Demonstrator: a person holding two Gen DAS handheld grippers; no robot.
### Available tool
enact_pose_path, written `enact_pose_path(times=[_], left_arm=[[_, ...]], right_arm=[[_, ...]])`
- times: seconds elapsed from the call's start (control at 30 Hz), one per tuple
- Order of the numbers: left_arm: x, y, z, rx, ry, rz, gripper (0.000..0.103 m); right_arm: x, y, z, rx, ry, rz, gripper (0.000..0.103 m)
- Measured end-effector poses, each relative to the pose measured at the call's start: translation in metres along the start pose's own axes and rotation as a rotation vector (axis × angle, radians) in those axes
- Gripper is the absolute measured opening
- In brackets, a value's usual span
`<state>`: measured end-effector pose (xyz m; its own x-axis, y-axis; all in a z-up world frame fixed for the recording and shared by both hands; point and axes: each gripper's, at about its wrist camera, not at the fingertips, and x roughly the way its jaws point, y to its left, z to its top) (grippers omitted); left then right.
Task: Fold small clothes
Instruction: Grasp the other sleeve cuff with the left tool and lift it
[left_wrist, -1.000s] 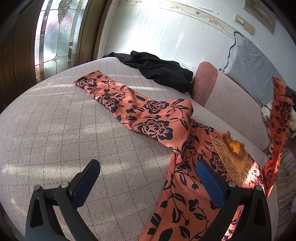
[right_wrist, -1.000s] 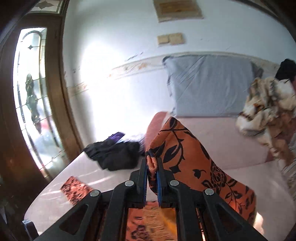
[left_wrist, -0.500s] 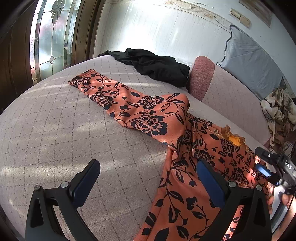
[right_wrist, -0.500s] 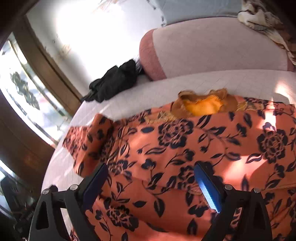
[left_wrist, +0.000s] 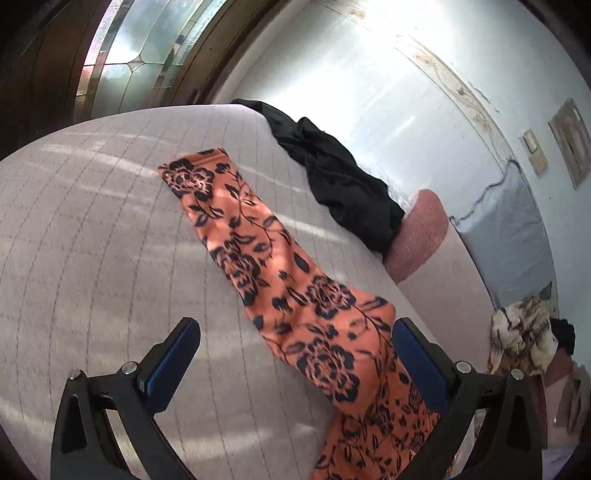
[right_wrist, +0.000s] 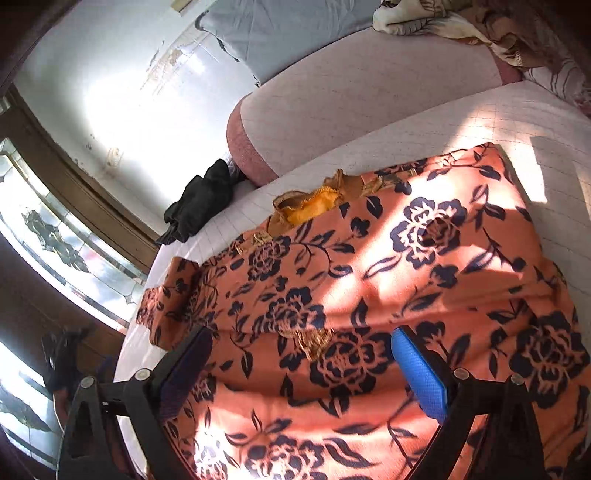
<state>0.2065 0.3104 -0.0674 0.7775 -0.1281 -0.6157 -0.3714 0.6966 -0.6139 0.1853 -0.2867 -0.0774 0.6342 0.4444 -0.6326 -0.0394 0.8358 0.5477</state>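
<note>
An orange garment with a dark flower print lies on the grey checked bed (left_wrist: 92, 240). Its long sleeve (left_wrist: 236, 236) stretches away from my left gripper (left_wrist: 295, 325), which hovers open over the sleeve's near end. In the right wrist view the garment's body (right_wrist: 424, 236) lies folded, with the yellow neckline (right_wrist: 314, 201) at its far edge. My right gripper (right_wrist: 301, 332) hangs just above the cloth. Its jaws are opening wide and no cloth is pinched between the pads.
A black garment (left_wrist: 343, 184) is heaped at the bed's far side, beside a pink bolster (left_wrist: 417, 236). A grey pillow (left_wrist: 506, 229) leans on the wall. A cream patterned cloth (left_wrist: 524, 332) lies at the right. A stained-glass window (left_wrist: 147, 37) stands beyond the bed.
My right gripper let go of the raised orange sleeve and sank over the garment, where the sleeve now lies folded. My left gripper slid sideways and rolled, now facing along the outstretched sleeve.
</note>
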Motion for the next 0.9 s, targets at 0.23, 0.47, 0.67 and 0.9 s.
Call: enact_pose_path(times=[0.23, 0.47, 0.67, 0.9], left_arm=[[0.079, 0.064, 0.084, -0.241, 0.058, 0.06, 0.088], [0.116, 0.078, 0.102, -0.202, 0.024, 0.156, 0.085], [0.134, 0.075, 0.117, -0.108, 0.058, 0.322, 0.005], [0.078, -0.037, 0.111, 0.165, -0.09, 0.289, 0.005]], right_arm=[[-0.014, -0.023, -0.046, 0.018, 0.004, -0.044, 0.099], [-0.006, -0.026, -0.048, -0.035, -0.021, -0.071, 0.099], [-0.004, -0.03, -0.05, -0.036, -0.035, -0.049, 0.099], [-0.003, -0.032, -0.051, -0.029, -0.045, -0.023, 0.1]])
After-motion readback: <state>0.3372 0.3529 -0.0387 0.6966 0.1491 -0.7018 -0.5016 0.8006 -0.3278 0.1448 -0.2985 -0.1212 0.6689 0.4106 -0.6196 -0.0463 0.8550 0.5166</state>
